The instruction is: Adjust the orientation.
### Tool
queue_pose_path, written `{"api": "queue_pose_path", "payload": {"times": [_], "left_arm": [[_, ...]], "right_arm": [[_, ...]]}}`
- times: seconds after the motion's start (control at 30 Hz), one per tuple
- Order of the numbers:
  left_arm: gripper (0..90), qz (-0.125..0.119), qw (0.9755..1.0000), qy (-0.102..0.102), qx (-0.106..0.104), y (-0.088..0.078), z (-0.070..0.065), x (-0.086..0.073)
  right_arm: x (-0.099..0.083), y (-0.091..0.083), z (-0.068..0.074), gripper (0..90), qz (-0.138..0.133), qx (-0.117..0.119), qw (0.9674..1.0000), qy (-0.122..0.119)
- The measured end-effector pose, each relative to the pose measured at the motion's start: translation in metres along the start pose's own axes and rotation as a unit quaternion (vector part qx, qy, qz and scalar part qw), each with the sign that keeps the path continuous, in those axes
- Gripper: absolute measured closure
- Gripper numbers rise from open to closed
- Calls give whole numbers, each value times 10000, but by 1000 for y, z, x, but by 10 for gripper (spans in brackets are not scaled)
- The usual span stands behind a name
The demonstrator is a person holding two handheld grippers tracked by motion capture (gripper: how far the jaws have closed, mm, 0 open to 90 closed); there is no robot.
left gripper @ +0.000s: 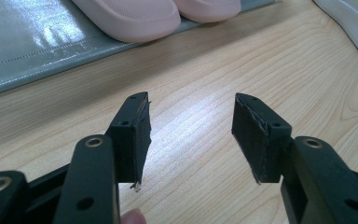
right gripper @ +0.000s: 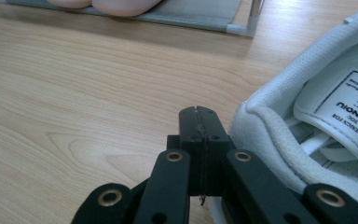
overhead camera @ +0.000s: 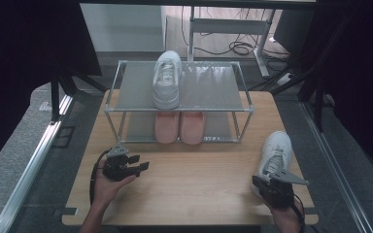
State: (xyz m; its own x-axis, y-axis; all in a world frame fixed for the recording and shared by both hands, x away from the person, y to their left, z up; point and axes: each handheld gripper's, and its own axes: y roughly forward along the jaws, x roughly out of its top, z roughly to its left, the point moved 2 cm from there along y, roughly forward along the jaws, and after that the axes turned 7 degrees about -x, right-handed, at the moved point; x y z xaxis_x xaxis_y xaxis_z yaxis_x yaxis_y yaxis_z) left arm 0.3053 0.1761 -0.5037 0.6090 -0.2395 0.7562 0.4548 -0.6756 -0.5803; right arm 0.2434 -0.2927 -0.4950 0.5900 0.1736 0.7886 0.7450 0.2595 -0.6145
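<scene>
One white sneaker [overhead camera: 167, 80] rests on the top shelf of a small metal rack [overhead camera: 245, 109]. A pair of pink slippers [overhead camera: 179, 127] sits on the rack's lower shelf, and their toes show as pink slippers [left gripper: 140, 16]. A second white sneaker [overhead camera: 277, 153] lies on the table at the right, heel toward me. My right gripper [overhead camera: 268, 182] is shut with nothing between its jaws, just left of that sneaker's heel [right gripper: 279, 135]. My left gripper [overhead camera: 141, 165] rests open over bare wood at the table's left, as the left gripper [left gripper: 191, 135] view confirms.
The wooden table [overhead camera: 194, 179] has free room between the two hands. A metal frame runs along the floor at the left [overhead camera: 29, 165]. Cables and a desk leg lie beyond the rack [overhead camera: 238, 46].
</scene>
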Motion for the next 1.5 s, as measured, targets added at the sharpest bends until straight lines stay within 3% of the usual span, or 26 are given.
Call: {"api": "queue_pose_path", "payload": {"times": [0.77, 1.13, 1.37, 1.5], "left_arm": [[472, 20, 10000, 6, -6, 1, -1, 0], [471, 47, 10000, 12, -14, 2, -1, 0], [470, 49, 10000, 11, -18, 3, -2, 0], [470, 48, 10000, 5, -28, 3, -2, 0]], "right_arm": [[-21, -26, -27, 900, -65, -137, 9995, 272], [-27, -35, -46, 900, -79, -359, 9984, 423], [-10, -42, -42, 900, -388, -159, 9985, 342], [6, -47, -50, 900, -609, -108, 9974, 362]]}}
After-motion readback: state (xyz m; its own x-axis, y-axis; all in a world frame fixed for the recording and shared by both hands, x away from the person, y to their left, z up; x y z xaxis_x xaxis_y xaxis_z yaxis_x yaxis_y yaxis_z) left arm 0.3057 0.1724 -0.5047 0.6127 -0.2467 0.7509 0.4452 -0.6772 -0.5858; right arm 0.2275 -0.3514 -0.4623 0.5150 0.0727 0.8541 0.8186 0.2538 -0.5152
